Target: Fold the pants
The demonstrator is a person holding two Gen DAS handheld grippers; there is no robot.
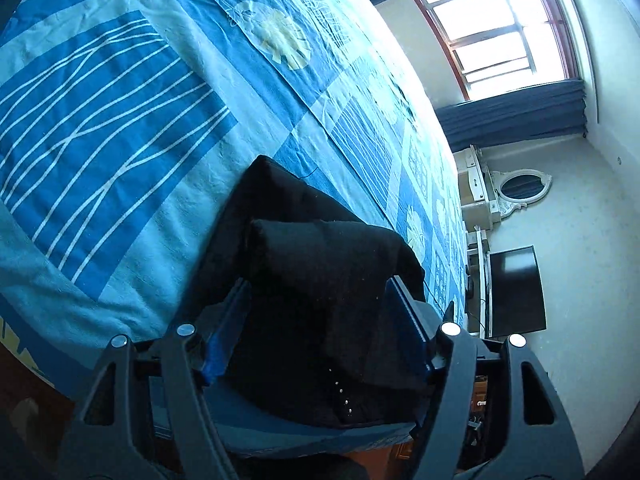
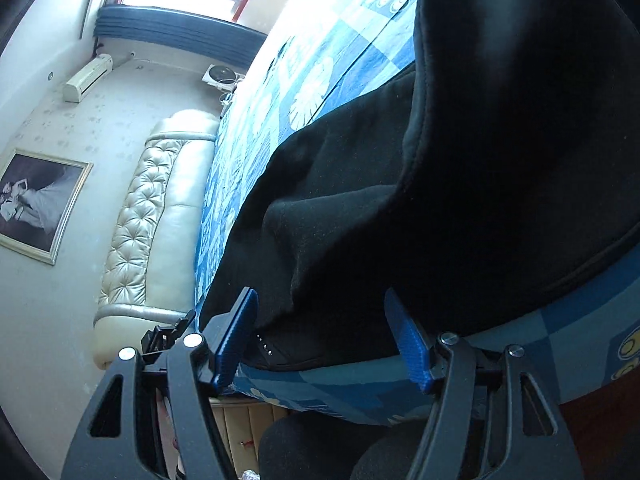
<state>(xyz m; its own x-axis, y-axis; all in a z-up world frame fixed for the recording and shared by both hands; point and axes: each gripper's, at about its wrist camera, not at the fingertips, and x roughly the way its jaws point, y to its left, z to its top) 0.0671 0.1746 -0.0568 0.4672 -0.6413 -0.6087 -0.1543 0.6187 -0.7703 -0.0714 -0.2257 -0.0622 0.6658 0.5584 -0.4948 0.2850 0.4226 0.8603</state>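
The black pants [image 1: 320, 272] lie bunched and partly folded near the edge of the bed, on a blue patterned bedspread [image 1: 132, 120]. My left gripper [image 1: 320, 300] is open, its blue-padded jaws spread on either side of the folded fabric. In the right wrist view the pants [image 2: 440, 184] rise in a thick fold at the bed's edge. My right gripper [image 2: 320, 312] is open too, its jaws straddling the lower edge of the cloth without pinching it.
A window [image 1: 500, 24] with blue curtains, a white dresser with oval mirror [image 1: 516, 188] and a dark TV [image 1: 516, 292] stand beyond the bed. A cream tufted headboard [image 2: 152, 220], a framed picture [image 2: 36, 204] and an air conditioner [image 2: 88, 78] show on the right view.
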